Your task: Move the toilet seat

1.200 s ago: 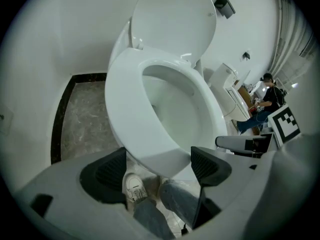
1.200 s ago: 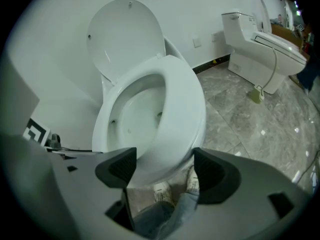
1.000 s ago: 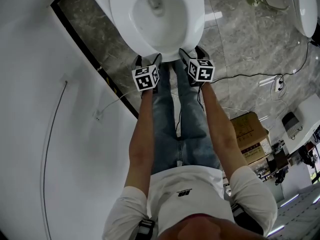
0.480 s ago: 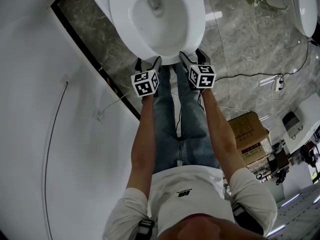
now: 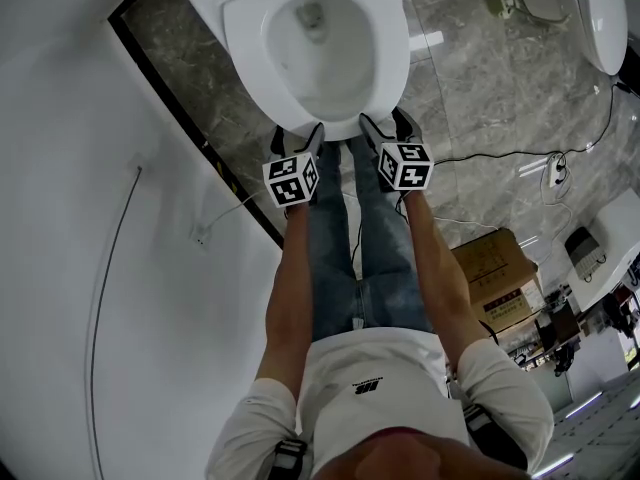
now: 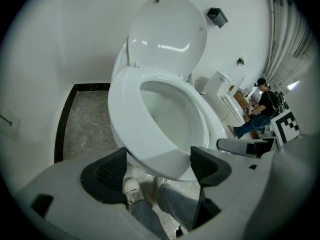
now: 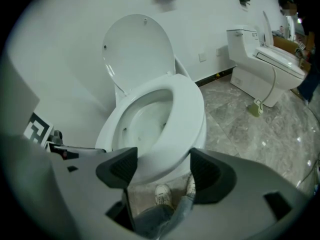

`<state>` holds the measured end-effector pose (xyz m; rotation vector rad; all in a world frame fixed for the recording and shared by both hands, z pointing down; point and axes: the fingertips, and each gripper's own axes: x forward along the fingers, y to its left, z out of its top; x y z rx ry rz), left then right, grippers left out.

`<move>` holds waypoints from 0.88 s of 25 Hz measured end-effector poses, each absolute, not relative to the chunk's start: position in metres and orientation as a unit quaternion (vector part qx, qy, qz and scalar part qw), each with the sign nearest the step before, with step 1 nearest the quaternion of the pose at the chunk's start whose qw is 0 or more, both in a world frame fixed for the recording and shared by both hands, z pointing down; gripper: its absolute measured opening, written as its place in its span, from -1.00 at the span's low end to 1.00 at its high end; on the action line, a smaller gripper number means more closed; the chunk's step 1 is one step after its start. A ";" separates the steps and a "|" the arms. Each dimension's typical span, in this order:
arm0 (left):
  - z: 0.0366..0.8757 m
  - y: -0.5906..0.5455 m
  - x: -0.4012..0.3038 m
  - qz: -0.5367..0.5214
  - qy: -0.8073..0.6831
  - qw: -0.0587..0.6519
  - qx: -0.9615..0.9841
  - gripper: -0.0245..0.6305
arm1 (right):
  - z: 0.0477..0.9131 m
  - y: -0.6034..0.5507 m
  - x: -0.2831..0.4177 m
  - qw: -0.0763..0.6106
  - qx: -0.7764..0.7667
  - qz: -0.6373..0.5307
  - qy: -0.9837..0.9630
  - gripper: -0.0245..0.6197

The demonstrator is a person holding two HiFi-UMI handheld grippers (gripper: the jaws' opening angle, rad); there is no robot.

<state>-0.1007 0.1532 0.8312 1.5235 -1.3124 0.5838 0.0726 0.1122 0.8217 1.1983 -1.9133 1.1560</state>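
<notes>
Your left tool point(image 5: 297, 136) and right tool point(image 5: 386, 123) are both wide open, gripping nothing, right at the front edge of the seat point(image 5: 392, 53), lid point(image 6: 167, 31) up.

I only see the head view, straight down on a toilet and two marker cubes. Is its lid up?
Observer: Yes. The left gripper view shows the lid upright against the wall, with the seat down.
Visitor: Are those pincers holding anything?
Observer: No. The left gripper and right gripper both have their jaws apart. The seat's front edge shows between them, unclamped.
Visitor: Anyone else around?
Observer: A person in a black top, far right in the left gripper view.
</notes>
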 end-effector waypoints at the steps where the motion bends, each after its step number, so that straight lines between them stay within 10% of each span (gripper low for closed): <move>1: 0.829 0.153 -0.101 0.239 -0.543 0.500 0.630 0.23 | 0.819 0.112 0.072 0.297 0.451 0.434 -0.721 0.09; 22: 0.779 0.143 -0.106 0.183 -0.558 0.487 0.646 0.24 | 0.765 0.101 0.070 0.263 0.466 0.423 -0.731 0.09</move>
